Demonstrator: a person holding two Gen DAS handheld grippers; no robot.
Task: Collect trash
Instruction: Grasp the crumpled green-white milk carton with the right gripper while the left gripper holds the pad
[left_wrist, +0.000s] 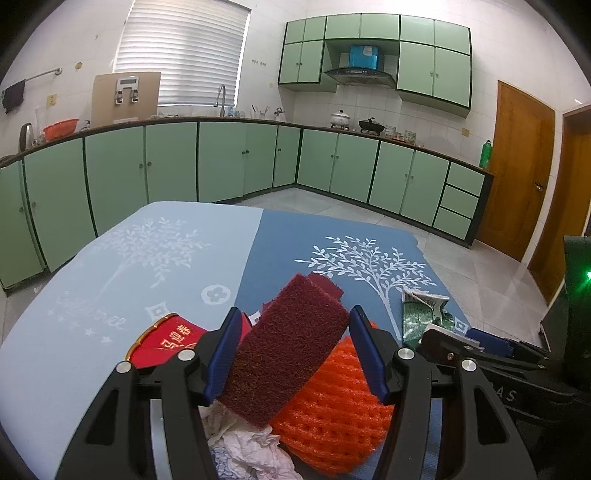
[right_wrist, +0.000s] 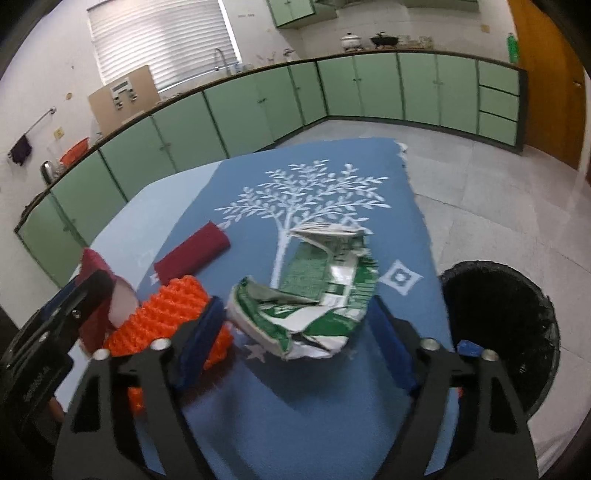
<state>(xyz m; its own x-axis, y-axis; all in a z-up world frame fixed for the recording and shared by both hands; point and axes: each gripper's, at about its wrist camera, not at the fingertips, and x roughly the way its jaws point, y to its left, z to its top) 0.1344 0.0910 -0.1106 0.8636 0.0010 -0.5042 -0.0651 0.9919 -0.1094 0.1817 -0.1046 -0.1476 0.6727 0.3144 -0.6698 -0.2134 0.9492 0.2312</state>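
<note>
Scouring pad (left_wrist: 284, 347), light and springy, sits pinched in your left tool (left_wrist: 291, 354) at lower centre; grip mid-body. Right tool (right_wrist: 295, 325) gapes around the crumpled carton (right_wrist: 314, 295), flimsy.

scouring pads (right_wrist: 192, 252): 2 | foam nets (left_wrist: 332, 398): 1 | cartons (right_wrist: 317, 295): 1 | bins (right_wrist: 498, 332): 1

A home kitchen: green cabinets (left_wrist: 236, 158) line the walls, with a sink tap (left_wrist: 220, 96), range hood (left_wrist: 358, 75) and pots (left_wrist: 340, 119).
</note>
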